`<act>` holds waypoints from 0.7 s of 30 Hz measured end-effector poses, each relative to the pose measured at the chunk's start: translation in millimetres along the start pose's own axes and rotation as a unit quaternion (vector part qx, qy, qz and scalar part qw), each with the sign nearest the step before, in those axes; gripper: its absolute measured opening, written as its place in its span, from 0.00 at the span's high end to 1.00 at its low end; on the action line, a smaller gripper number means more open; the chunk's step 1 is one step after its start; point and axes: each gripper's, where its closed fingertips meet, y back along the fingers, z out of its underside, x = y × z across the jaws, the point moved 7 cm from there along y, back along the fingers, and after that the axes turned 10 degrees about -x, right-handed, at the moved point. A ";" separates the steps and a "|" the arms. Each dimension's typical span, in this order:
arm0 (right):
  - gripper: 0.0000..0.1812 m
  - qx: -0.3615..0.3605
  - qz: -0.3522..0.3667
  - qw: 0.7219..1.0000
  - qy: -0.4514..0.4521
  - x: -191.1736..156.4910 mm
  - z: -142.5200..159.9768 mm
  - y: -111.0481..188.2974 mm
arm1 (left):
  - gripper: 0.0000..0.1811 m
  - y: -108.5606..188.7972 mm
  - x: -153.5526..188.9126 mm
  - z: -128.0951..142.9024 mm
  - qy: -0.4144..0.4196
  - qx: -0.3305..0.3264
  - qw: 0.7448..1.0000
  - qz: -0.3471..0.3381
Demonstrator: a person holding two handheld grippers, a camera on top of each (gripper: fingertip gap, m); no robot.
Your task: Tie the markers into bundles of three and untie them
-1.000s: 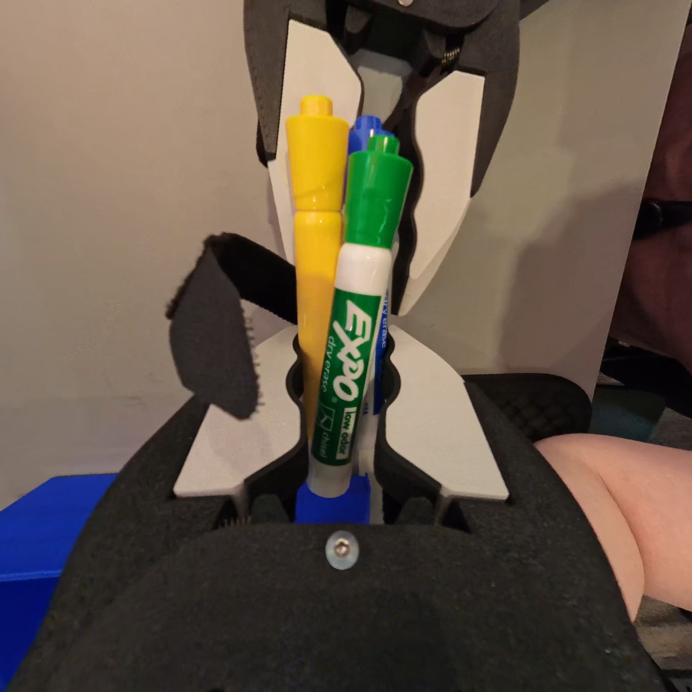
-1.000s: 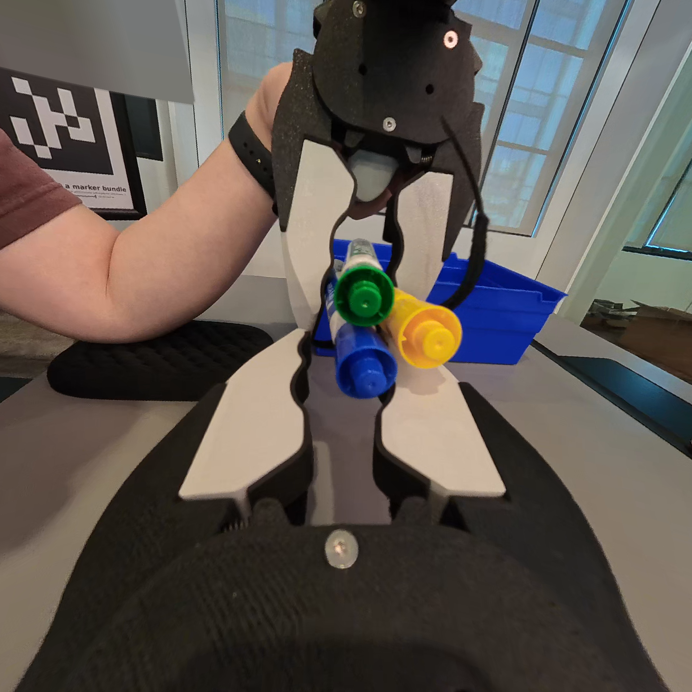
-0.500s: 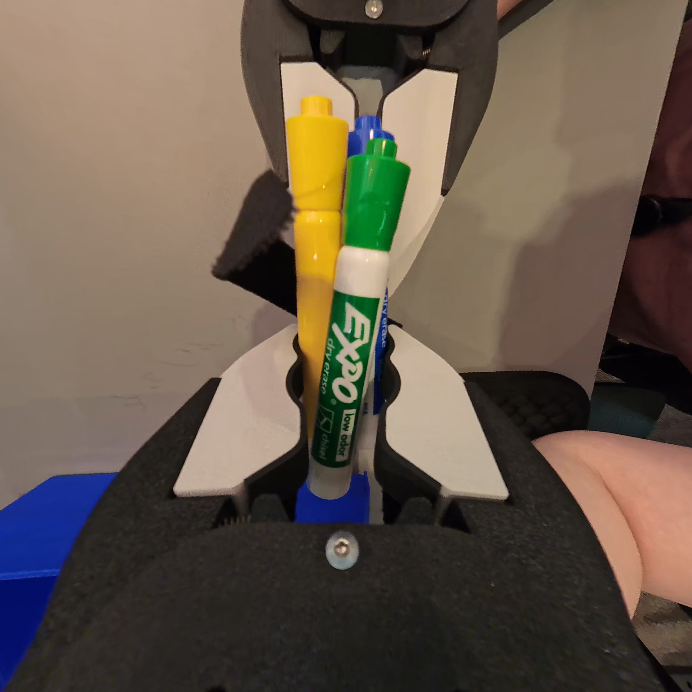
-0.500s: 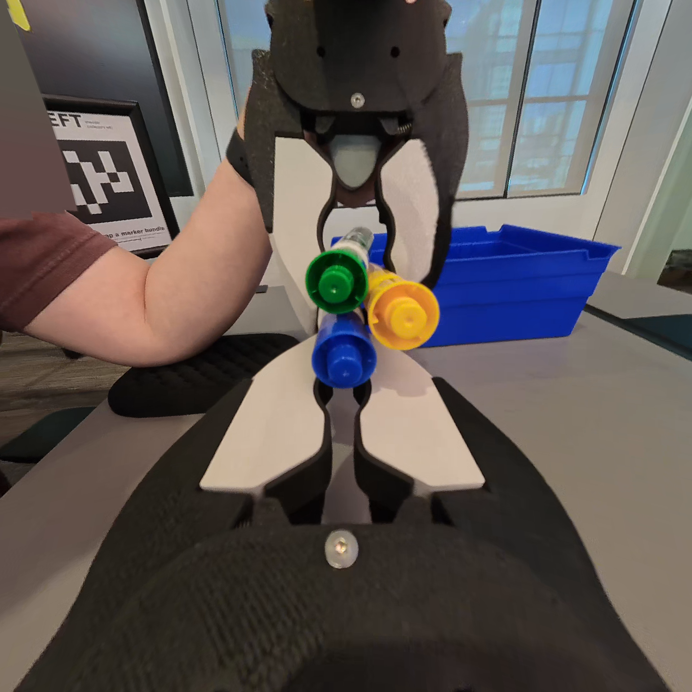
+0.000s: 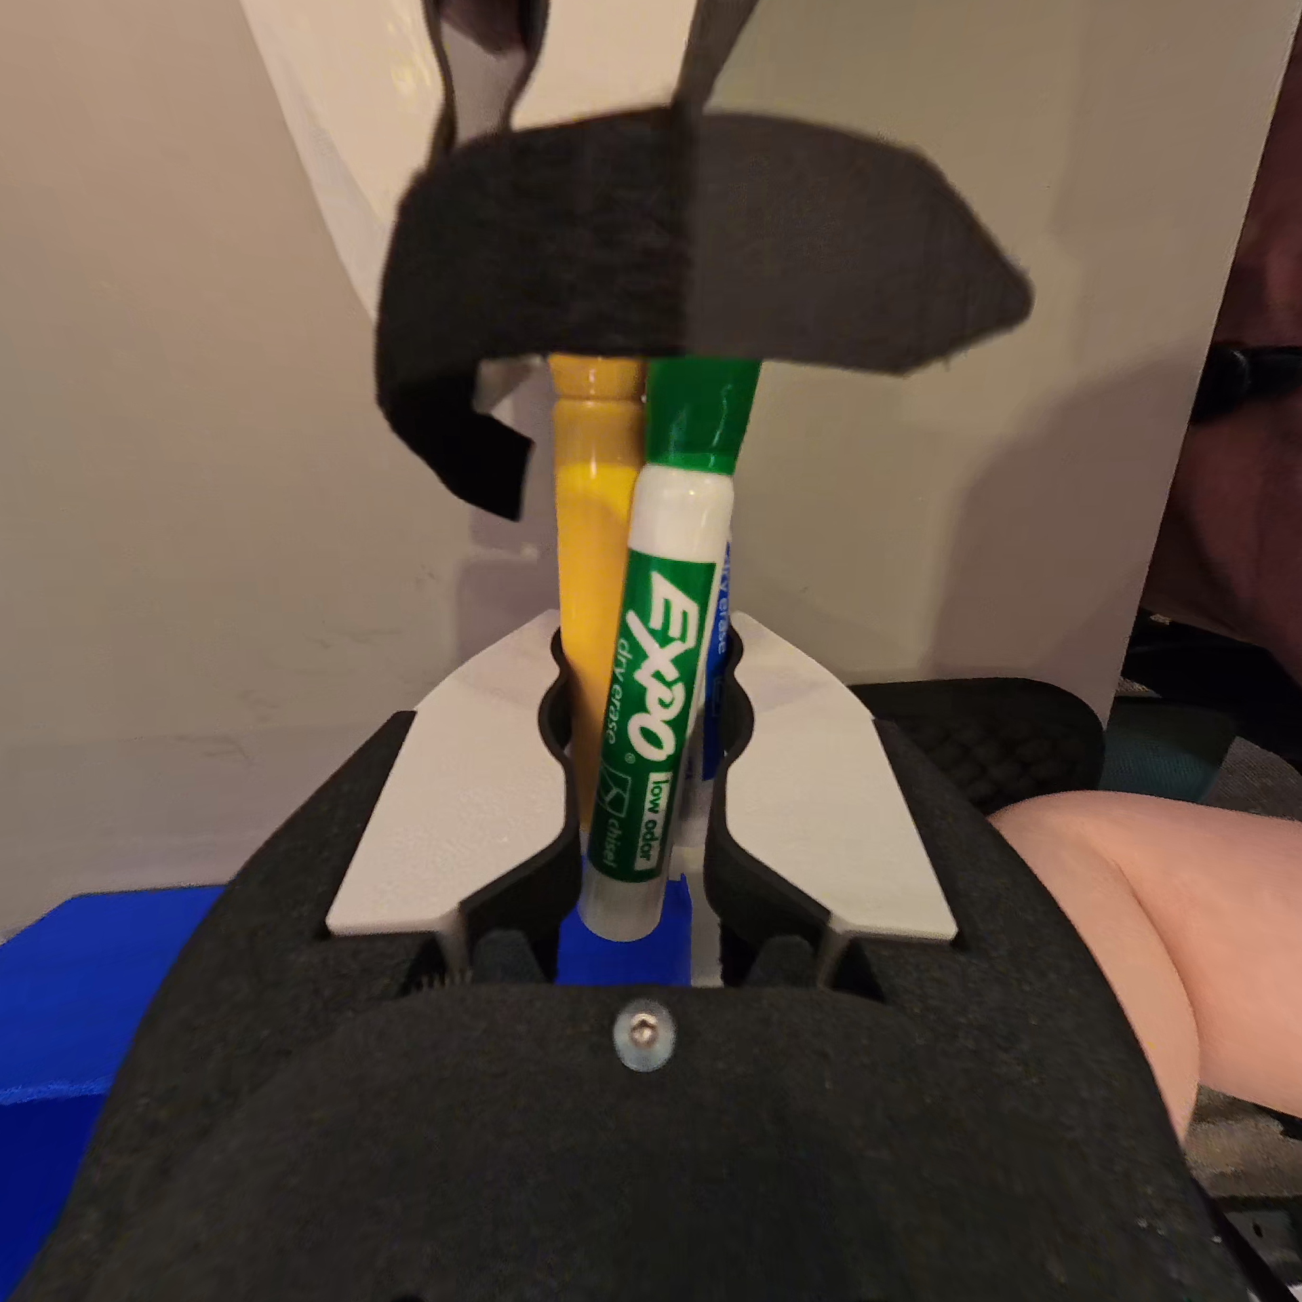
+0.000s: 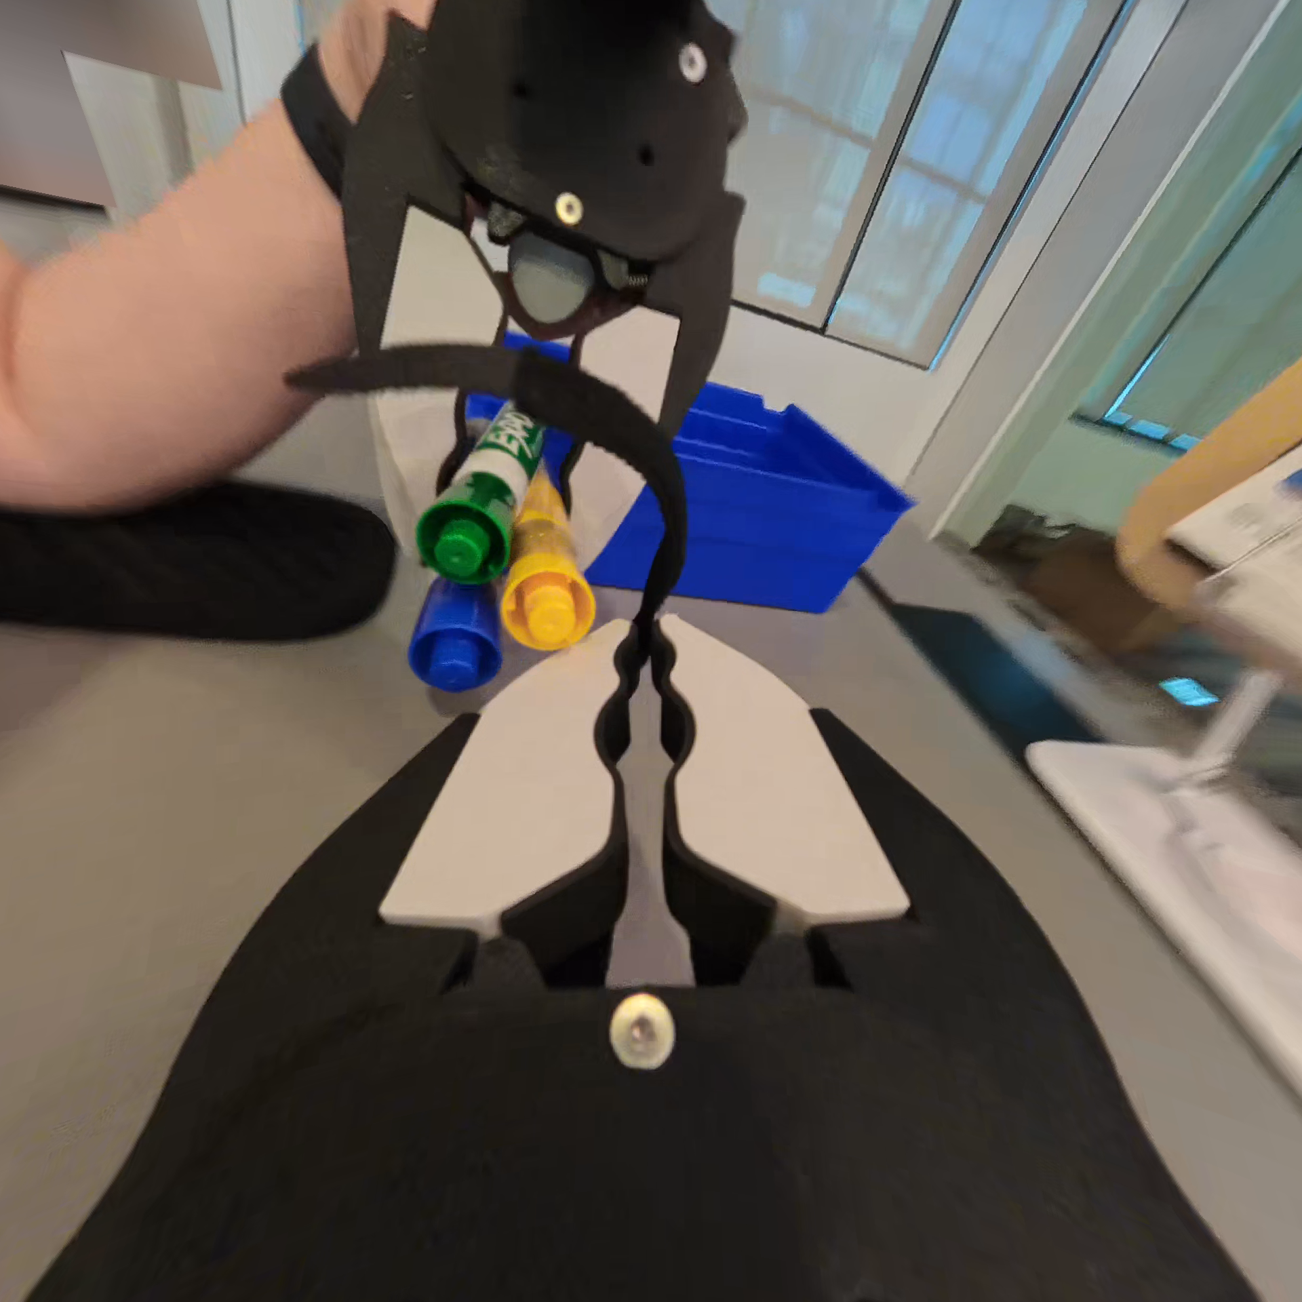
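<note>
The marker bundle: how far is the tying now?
Done: the left gripper grips the green marker, yellow marker and blue marker together. In hand: the right gripper pinches the black strap, which arcs loose above the caps. Left: wrapping and fastening it.

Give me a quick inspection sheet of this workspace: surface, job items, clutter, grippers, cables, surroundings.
Surface: grey table, mostly bare.
Job's things: green marker, yellow marker and blue marker held together; black strap curves past them, not wrapped closed.
Clutter: blue bin; black pad under the person's forearm.
Grippers: left gripper shut on the markers; right gripper pinches the strap end.
Cables: nothing seen.
Surroundings: windows behind; blurred objects at right.
</note>
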 end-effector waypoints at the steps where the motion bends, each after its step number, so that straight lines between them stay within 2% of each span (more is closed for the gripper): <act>1: 0.98 -0.012 0.015 0.999 0.043 2.7 -4.6 4.9 | 0.79 -0.7 0.3 -1.8 -0.005 0.005 1.000 0.006; 3: 0.98 -0.039 0.042 0.990 0.129 5.1 -13.3 12.0 | 0.79 -3.5 1.4 -4.4 -0.015 0.005 1.000 0.017; 5: 0.98 -0.069 0.070 0.969 0.227 3.6 -18.4 15.5 | 0.79 -6.3 1.1 -7.2 -0.022 0.002 1.000 0.021; 10: 0.98 -0.103 0.110 0.889 0.432 -8.5 -18.7 13.8 | 0.79 -16.5 -0.7 -12.0 -0.033 -0.016 0.999 0.032; 12: 0.98 -0.098 0.116 0.872 0.465 -11.3 -19.1 12.9 | 0.79 -20.6 -1.6 -13.6 -0.029 -0.028 0.998 0.037; 17: 0.98 -0.089 0.118 0.849 0.506 -11.5 -23.2 17.2 | 0.79 -30.2 -5.9 -17.3 -0.029 -0.056 0.998 0.030; 21: 0.98 -0.128 0.106 0.820 0.548 -17.4 -22.9 14.1 | 0.79 -36.5 -7.9 -24.4 -0.033 -0.058 0.997 0.034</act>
